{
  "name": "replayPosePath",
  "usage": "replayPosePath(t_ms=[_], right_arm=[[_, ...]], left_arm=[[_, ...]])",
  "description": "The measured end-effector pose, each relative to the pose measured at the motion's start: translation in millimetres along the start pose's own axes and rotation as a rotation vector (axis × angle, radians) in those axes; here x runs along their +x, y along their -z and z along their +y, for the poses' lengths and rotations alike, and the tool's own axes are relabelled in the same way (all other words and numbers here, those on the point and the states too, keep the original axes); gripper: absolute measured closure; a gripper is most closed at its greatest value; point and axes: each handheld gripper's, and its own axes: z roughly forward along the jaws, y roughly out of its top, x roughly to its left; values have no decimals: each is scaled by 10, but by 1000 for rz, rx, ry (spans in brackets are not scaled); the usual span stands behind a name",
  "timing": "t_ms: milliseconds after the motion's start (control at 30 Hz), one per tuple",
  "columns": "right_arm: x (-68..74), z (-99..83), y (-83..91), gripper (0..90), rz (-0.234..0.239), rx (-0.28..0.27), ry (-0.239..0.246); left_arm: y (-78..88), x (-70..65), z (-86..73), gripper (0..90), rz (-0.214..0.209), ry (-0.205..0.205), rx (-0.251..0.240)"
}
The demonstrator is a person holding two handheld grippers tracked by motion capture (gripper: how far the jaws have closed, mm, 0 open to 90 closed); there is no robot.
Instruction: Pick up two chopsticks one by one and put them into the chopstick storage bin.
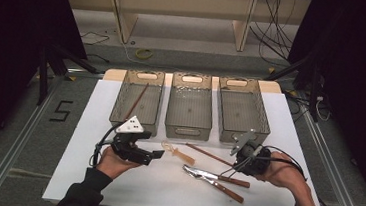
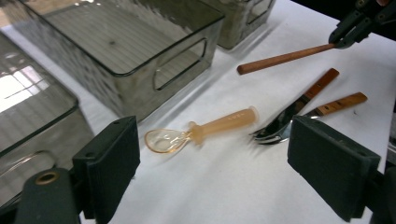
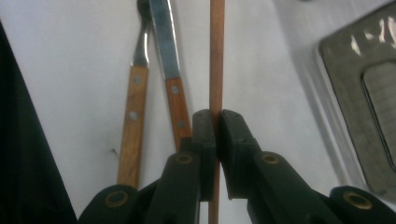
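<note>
My right gripper point(image 3: 215, 122) has its jaws closed tightly on a thin brown wooden chopstick point(image 3: 216, 56), which is lifted above the white table point(image 1: 128, 183), in front of the three grey plastic bins point(image 1: 189, 106). My left gripper point(image 2: 212, 172) is wide open and holds nothing, and the translucent orange plastic spoon point(image 2: 201, 132) lies just ahead of it.
</note>
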Motion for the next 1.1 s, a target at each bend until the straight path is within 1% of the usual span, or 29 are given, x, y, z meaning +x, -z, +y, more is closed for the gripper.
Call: replayPosePath(t_ms=[67,100,133,167,200,233,267,300,333,467,500,600,700,767,800,867,967,1067,1100], right_arm=[[25,48,-4,853,3,-7,26],[45,68,-9,853,2,-14,27],[60,89,-4,853,5,-3,35],[70,105,-12,853,7,-10,51],[88,124,-19,853,7,-17,54],[99,139,-17,853,10,-7,66],[118,154,-22,853,11,-10,63],[130,169,-20,853,14,-3,71],[145,183,-26,853,15,-10,73],[192,234,-22,853,24,-2,107],[209,245,-26,853,23,-10,108],[242,282,-24,853,29,-5,129],[280,312,-28,853,36,-7,136],[295,325,-28,853,38,-5,150],[295,328,-31,853,39,-9,167],[310,341,-26,853,40,-6,179],[337,359,-28,853,46,-5,186],[353,374,-31,853,52,-3,206],[364,378,-31,853,51,-2,202]], left_arm=[[-27,-30,16,166,-17,-12,7],[-44,-48,23,165,-24,-21,12],[-60,-66,29,166,-30,-32,20],[-76,-81,34,166,-38,-46,30],[-93,-98,37,166,-46,-53,39],[-113,-116,38,166,-51,-58,46],[-133,-133,38,166,-54,-65,55],[-151,-145,38,166,-57,-76,66],[-171,-161,36,166,-63,-83,75],[-236,-207,29,170,-74,-119,115],[-250,-219,28,171,-78,-123,118],[-282,-249,29,178,-85,-138,131],[-296,-274,33,186,-91,-155,141],[-303,-285,33,221,-106,-169,146],[-309,-294,31,240,-108,-174,147],[-324,-311,26,276,-121,-184,151],[-336,-334,24,320,-132,-207,169],[-343,-363,27,380,-144,-226,175],[-344,-370,31,400,-149,-237,182]])
